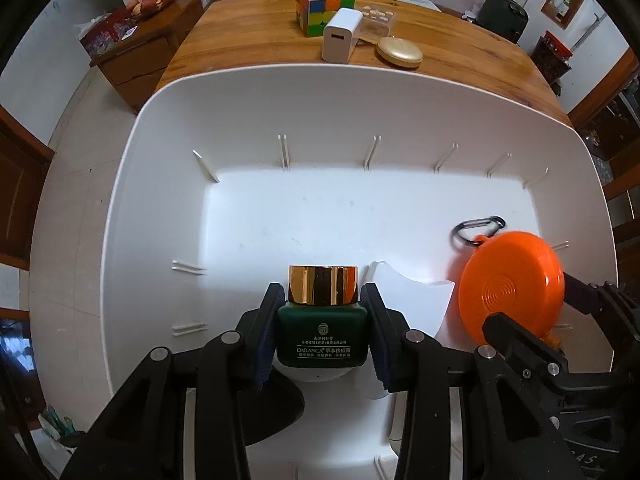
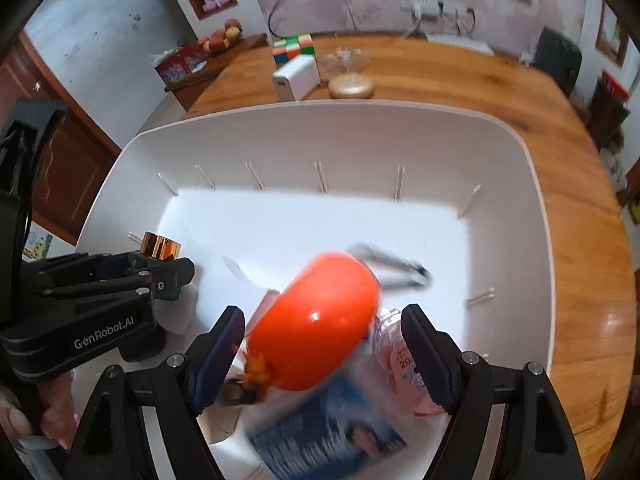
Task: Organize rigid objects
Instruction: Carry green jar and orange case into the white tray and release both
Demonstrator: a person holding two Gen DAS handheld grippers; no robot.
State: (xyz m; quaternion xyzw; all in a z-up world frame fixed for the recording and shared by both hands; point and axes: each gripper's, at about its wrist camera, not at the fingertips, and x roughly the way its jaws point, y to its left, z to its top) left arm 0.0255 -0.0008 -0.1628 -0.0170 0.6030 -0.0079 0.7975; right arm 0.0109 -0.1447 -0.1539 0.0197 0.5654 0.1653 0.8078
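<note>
**Jar gripped on the left, orange disc loose between the right fingers**

Jar point(image 1: 322, 316) of dark green glass with a gold cap sits clamped in your left gripper point(image 1: 322, 334); both pads press its sides, and it hangs upright over the near-left part of the white bin point(image 1: 340, 92). From the right wrist view you can see the same jar point(image 2: 160, 248) poking out past the left tool.

Your right gripper point(image 2: 322, 354) has its fingers spread wide. The orange disc point(image 2: 314, 322) lies tilted between them, blurred, with a gap on each side, so neither pad touches it. A grey clip point(image 1: 478, 230) is attached to its far edge. Under the disc lie a blue printed packet point(image 2: 328, 440) and a clear wrapper with pink print point(image 2: 404, 360), both inside the bin.

Beyond the bin, on the wooden table point(image 1: 248, 36), stand a colour cube point(image 1: 324, 8), a white charger point(image 1: 340, 40) just in front of it, a clear box point(image 1: 376, 24) and a gold compact point(image 1: 399, 52), all close together.
</note>
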